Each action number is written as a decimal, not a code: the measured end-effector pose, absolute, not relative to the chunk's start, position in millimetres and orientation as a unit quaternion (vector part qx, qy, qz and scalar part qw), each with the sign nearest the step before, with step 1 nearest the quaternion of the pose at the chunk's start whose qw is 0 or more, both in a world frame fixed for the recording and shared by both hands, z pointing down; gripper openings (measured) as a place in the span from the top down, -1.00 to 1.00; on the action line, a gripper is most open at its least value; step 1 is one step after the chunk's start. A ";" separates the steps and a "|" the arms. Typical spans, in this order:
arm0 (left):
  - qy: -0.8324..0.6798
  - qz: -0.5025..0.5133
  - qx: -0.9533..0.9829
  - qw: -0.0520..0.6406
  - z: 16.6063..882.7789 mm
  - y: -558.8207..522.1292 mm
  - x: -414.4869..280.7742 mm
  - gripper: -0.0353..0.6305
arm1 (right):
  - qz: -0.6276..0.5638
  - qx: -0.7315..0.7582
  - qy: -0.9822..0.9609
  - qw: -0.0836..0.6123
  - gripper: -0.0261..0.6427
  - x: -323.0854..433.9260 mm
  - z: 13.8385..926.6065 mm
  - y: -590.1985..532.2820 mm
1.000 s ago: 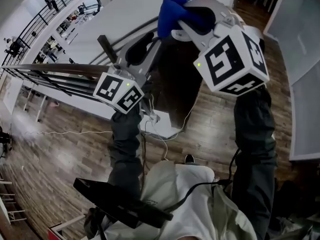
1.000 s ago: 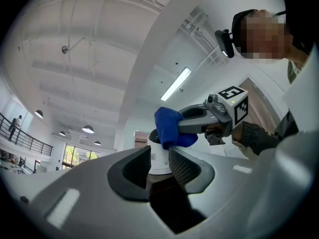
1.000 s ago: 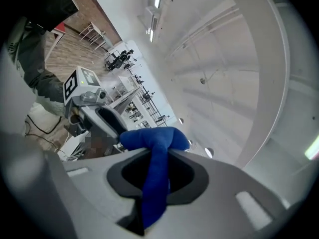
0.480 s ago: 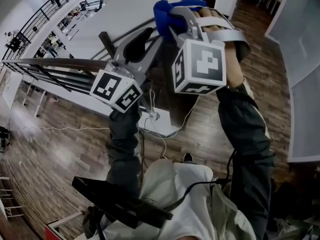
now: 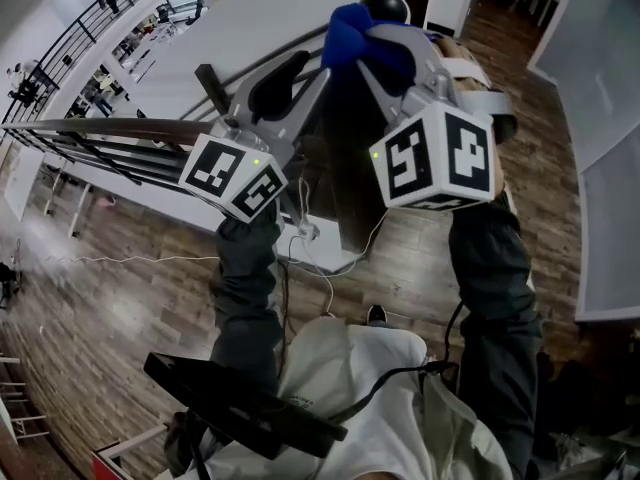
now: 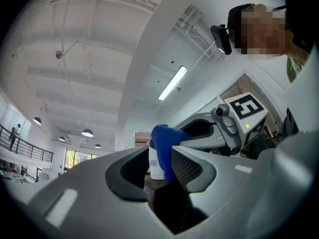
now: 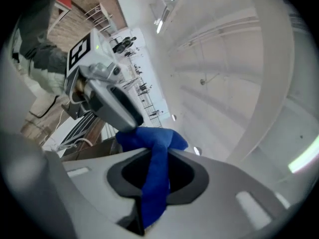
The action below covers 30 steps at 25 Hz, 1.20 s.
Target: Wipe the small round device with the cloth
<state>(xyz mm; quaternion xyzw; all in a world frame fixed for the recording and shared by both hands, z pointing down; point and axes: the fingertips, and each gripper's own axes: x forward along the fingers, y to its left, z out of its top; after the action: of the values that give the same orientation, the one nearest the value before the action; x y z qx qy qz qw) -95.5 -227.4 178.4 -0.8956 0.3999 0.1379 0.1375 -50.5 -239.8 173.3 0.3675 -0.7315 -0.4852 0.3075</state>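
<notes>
The left gripper (image 6: 160, 169) has its jaws closed in on the small round device (image 6: 155, 162). The device is a white body held upright between the jaws and raised in the air in front of the person, apparently so that all its sides can be reached. The right gripper (image 7: 155, 172) is clamped tight on the blue cloth (image 7: 149, 139). A strip of it runs through the jaws, and the bunched free end lies over the device's top and side. Wiping is judged to be under way.

wood-plank floor (image 5: 120, 298) fills the head view from 6 to 9 o'clock, with a thin white cable (image 5: 130, 259) lying across it. black railing (image 5: 100, 140) at 10 o'clock. overhead, a strip light (image 6: 173, 82) and round lamps (image 6: 87, 132) glow on a white ceiling (image 6: 89, 44).
</notes>
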 end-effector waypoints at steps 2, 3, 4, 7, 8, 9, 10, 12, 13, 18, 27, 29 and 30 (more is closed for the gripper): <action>0.396 0.144 -0.896 0.141 170.6 -228.8 -95.9 0.46 | -0.469 0.396 -0.752 0.239 0.70 -33.8 139.2 -234.8; 0.395 0.146 -0.896 0.143 167.1 -230.8 -95.5 0.47 | -0.457 0.411 -0.760 0.210 0.70 -24.0 125.8 -235.9; 0.395 0.146 -0.895 0.146 164.5 -233.4 -94.4 0.50 | -0.443 0.424 -0.767 0.189 0.70 -14.7 117.9 -239.5; 0.399 0.151 -0.892 0.150 158.6 -241.1 -91.3 0.85 | -0.401 0.435 -0.785 0.182 0.70 -0.3 128.6 -255.8; 0.398 0.153 -0.892 0.148 157.5 -242.9 -90.1 0.88 | -0.393 0.434 -0.789 0.186 0.70 0.5 137.8 -259.0; 0.395 0.153 -0.894 0.146 157.2 -244.3 -88.3 0.88 | -0.385 0.433 -0.793 0.186 0.70 0.8 146.6 -259.9; 0.391 0.152 -0.896 0.145 157.7 -245.6 -85.7 0.88 | -0.376 0.432 -0.799 0.184 0.70 1.4 155.3 -258.9; 0.383 0.150 -0.900 0.146 160.0 -248.1 -79.9 0.88 | -0.352 0.423 -0.813 0.189 0.70 3.2 175.2 -255.6; 0.381 0.149 -0.901 0.145 161.0 -248.9 -77.9 0.88 | -0.343 0.418 -0.818 0.196 0.70 3.7 185.7 -254.0; 0.377 0.151 -0.903 0.142 164.4 -248.7 -75.8 0.88 | -0.352 0.416 -0.817 0.189 0.70 9.0 185.0 -243.8; 0.378 0.153 -0.903 0.135 168.9 -248.1 -75.5 0.88 | -0.298 0.456 -0.829 0.123 0.70 32.5 134.8 -290.1; 0.376 0.150 -0.904 0.135 171.1 -244.5 -73.3 0.88 | -0.272 0.450 -0.840 0.135 0.70 33.4 164.4 -291.9; 0.376 0.148 -0.905 0.134 173.2 -243.9 -73.5 0.88 | -0.258 0.447 -0.846 0.135 0.70 34.9 177.8 -291.0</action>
<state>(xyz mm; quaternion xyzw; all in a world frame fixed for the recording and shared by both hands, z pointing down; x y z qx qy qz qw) -73.5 -243.9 173.2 -0.9048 0.3761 0.1480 0.1342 34.9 -291.0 177.8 0.4468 -0.8460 -0.2580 0.1346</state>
